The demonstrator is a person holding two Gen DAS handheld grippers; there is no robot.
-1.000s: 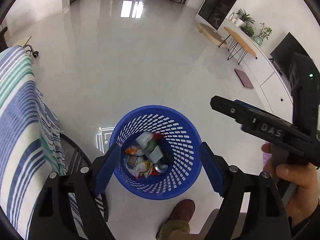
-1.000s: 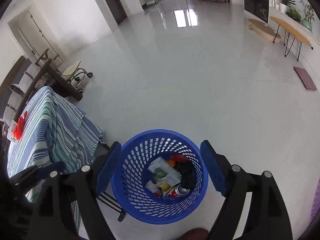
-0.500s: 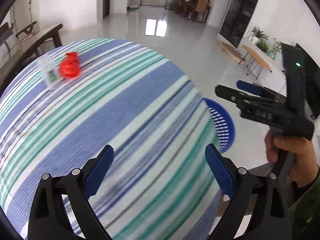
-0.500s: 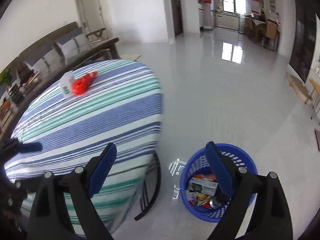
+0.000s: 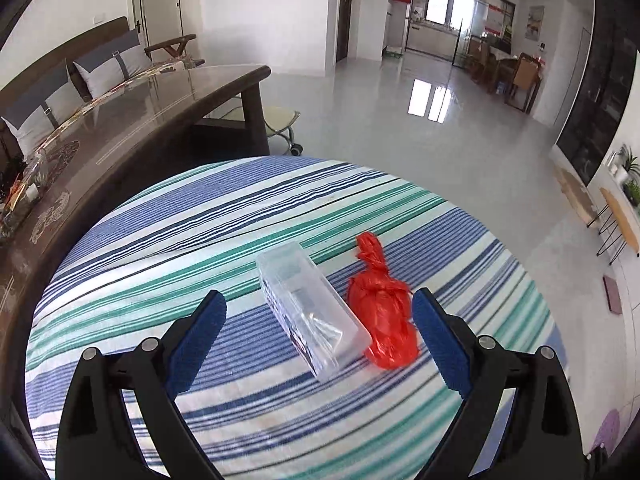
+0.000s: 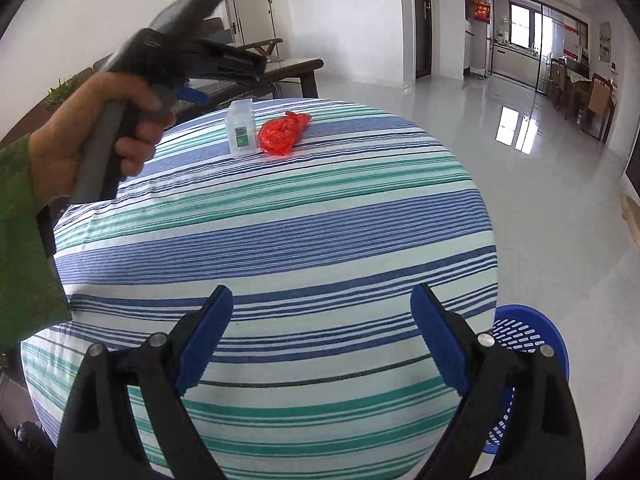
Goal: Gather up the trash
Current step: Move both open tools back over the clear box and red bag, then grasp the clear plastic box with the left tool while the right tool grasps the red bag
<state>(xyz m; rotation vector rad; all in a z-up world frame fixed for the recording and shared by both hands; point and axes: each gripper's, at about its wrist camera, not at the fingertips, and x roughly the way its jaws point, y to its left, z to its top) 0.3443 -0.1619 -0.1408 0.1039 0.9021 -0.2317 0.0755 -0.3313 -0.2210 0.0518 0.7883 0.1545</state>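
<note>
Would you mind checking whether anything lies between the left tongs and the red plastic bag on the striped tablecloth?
Nothing visible blocks it. The left tongs hover open above the striped tablecloth, and the knotted red plastic bag lies just inside the right-hand finger. The clear plastic box lies beside the bag, also between the fingers.

Both tools swung from the basket [image 6: 528, 332] to the table [image 5: 160, 280], seemingly opening wider.
</note>
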